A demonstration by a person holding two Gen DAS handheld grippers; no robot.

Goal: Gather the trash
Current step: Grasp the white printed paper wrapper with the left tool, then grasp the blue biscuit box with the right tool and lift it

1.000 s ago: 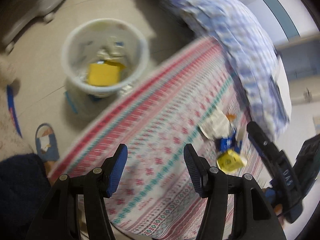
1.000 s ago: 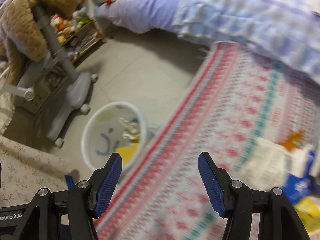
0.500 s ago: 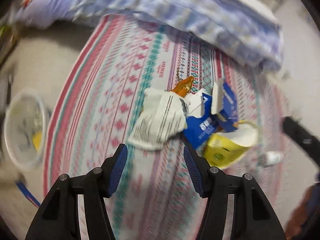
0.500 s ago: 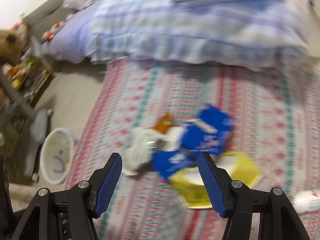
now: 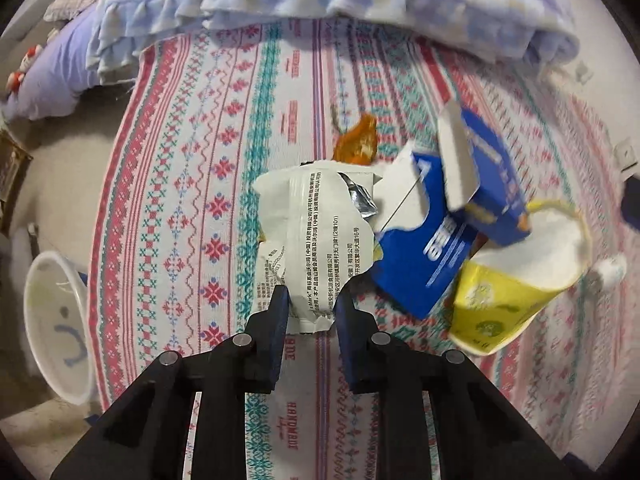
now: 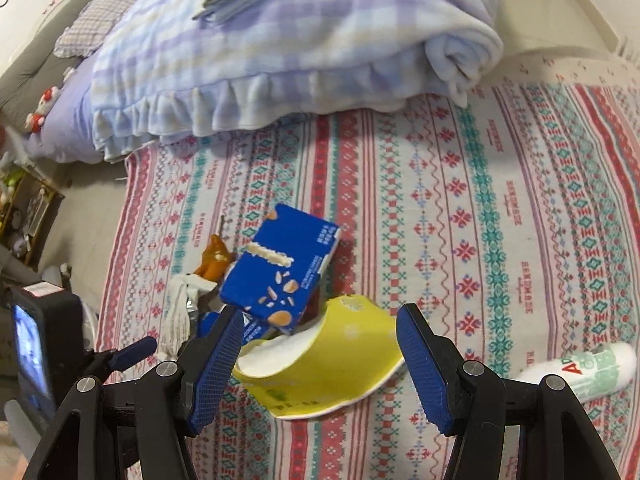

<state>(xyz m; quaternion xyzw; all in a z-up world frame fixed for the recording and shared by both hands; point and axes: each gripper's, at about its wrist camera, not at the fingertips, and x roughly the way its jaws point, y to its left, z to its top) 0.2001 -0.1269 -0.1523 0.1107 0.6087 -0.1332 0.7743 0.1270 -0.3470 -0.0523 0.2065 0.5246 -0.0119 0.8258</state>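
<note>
On the patterned rug (image 5: 192, 184) beside the bed, a small heap of litter lies at the centre of both views. Left gripper (image 5: 311, 312): fingers drawn close together, pinching the near edge of a white printed wrapper (image 5: 316, 236); contact on both sides of the wrapper's lower end is visible. Right gripper (image 6: 320, 360): fingers spread wide, nothing between them, poised above a crushed yellow paper cup (image 6: 320, 376) that lies on its side with its white interior showing.

In the left wrist view, the wrapper sits at the middle; an orange scrap (image 5: 358, 142) lies at 12 o'clock from it, touching its far edge. A torn blue carton (image 5: 436, 252) lies at 3 o'clock, partly overlapped by the wrapper. A second blue box (image 5: 492, 184) rests tilted on top of the carton and the yellow cup (image 5: 500, 300). A white bin (image 5: 56, 328) stands off the rug on the bare floor at 9 o'clock.

In the right wrist view, a white tube with green print (image 6: 580, 368) lies on the rug at 3 o'clock from the cup, apart from the heap. A folded plaid blanket (image 6: 300, 48) overhangs the rug's far edge at 12 o'clock.
</note>
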